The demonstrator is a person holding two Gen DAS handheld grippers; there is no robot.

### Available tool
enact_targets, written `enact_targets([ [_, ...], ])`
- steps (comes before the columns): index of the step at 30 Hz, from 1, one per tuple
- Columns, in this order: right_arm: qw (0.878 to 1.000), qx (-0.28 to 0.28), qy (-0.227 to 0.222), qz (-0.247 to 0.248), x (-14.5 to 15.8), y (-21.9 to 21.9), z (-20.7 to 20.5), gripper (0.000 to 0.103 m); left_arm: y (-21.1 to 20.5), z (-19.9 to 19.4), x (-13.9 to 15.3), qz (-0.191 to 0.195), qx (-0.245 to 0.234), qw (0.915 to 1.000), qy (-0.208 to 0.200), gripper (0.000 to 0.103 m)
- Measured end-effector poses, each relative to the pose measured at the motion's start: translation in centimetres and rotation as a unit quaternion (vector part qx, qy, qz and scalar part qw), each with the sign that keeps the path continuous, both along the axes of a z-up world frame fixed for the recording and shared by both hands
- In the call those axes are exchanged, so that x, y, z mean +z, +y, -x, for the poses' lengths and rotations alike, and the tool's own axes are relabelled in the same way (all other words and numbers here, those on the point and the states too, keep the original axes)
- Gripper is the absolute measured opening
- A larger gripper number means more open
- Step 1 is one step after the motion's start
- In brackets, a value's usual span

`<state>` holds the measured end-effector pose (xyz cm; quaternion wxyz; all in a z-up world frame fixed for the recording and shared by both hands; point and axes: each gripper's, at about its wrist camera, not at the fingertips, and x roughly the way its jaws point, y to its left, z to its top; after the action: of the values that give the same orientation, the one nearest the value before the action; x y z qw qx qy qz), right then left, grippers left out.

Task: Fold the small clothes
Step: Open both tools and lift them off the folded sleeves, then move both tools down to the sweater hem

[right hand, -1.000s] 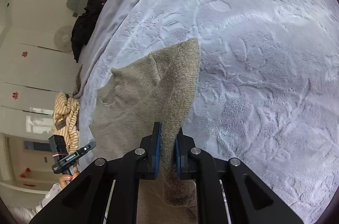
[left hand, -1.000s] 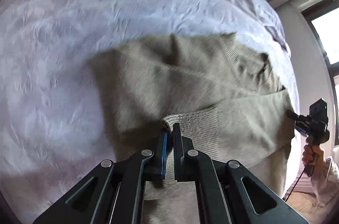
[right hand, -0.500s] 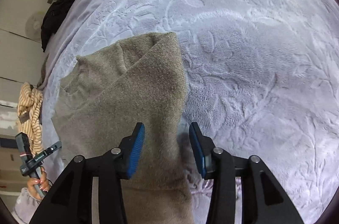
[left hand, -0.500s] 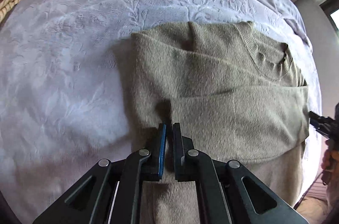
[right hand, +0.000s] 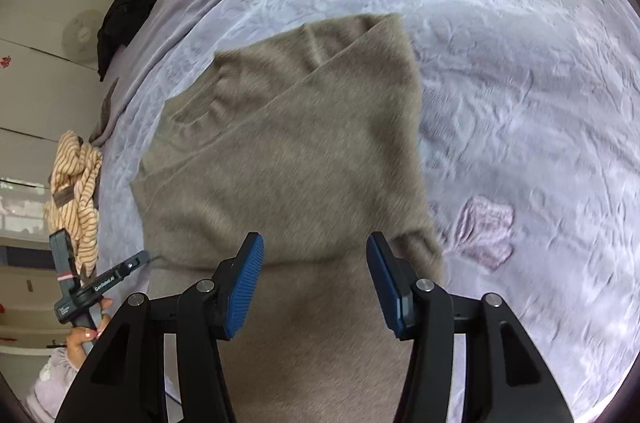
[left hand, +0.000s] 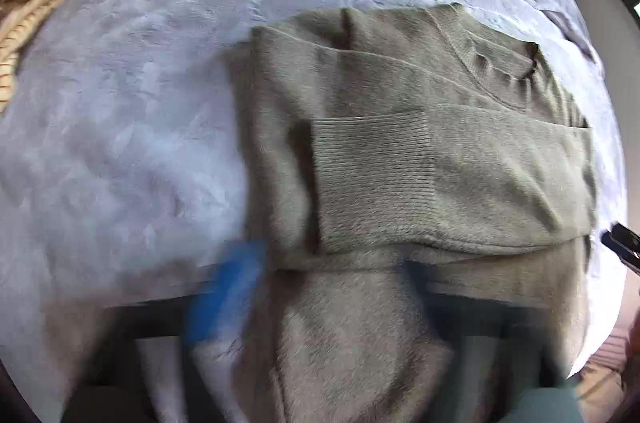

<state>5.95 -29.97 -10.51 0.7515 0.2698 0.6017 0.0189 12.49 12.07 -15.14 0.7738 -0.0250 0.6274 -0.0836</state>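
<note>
Both grippers are seen opening, pads off the cloth: the left gripper [left hand: 332, 287], blurred, and the right gripper [right hand: 316, 279]. The sweater [right hand: 288, 151] lies folded on the bedspread [right hand: 520, 83]. A striped garment [right hand: 78, 183] lies beyond.

One olive knitted sweater [left hand: 420, 159] lies mid-frame, both sleeves folded across it; one lilac embossed bedspread [right hand: 520, 63] fills the rest; one striped garment [right hand: 78, 191] sits bunched at the left edge; one black garment [right hand: 132, 3] at upper left; one fan [right hand: 80, 33] beside it; two sets of tongs, left tongs [left hand: 320, 287] and right tongs [right hand: 316, 275].
</note>
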Motion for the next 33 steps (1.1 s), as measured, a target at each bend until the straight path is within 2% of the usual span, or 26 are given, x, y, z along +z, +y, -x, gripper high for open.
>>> enact_targets([
  [1, 1.0, 0.003, 0.002, -0.001, 0.0, 0.4, 0.4, 0.058, -0.2, 0.4, 0.5, -0.004, -0.003, 0.9999, -0.011, 0.099],
  [4, 1.0, 0.013, 0.005, -0.002, 0.3, 1.8, 1.3, 0.058, -0.8, 1.3, 1.1, -0.011, -0.013, 0.9998, -0.008, 0.099],
  [8, 1.0, 0.027, 0.01, 0.01, 0.7, 3.3, 2.2, 0.059, -2.3, 2.7, 2.1, -0.055, -0.032, 0.9978, -0.019, 0.099],
  [10, 0.999, 0.037, 0.012, 0.021, 0.9, 4.3, 2.5, 0.068, -2.9, 3.4, 2.5, -0.066, -0.044, 0.9966, -0.02, 0.098],
  [13, 0.997, 0.056, 0.01, 0.048, 1.6, 5.5, 3.1, 0.08, -3.8, 4.4, 3.1, -0.07, -0.059, 0.9956, -0.021, 0.098],
  [18, 0.991, 0.081, 0.004, 0.108, 2.5, 6.9, 4.3, 0.084, -4.8, 6.1, 3.6, -0.052, -0.084, 0.995, -0.011, 0.098],
  [20, 0.989, 0.087, -0.002, 0.116, 2.7, 7.1, 4.8, 0.084, -5.4, 6.8, 4.0, -0.051, -0.088, 0.9948, -0.009, 0.098],
  [25, 0.988, 0.099, -0.003, 0.117, 2.3, 7.2, 6.2, 0.085, -7.0, 7.8, 4.4, -0.052, -0.09, 0.9946, -0.003, 0.098],
  [32, 0.992, 0.088, 0.011, 0.087, 1.3, 5.9, 7.4, 0.085, -9.0, 8.4, 4.3, -0.06, -0.096, 0.9936, 0.007, 0.098],
  [33, 0.993, 0.086, 0.011, 0.083, 1.3, 5.6, 7.5, 0.09, -9.4, 8.5, 4.3, -0.06, -0.097, 0.9935, 0.008, 0.098],
])
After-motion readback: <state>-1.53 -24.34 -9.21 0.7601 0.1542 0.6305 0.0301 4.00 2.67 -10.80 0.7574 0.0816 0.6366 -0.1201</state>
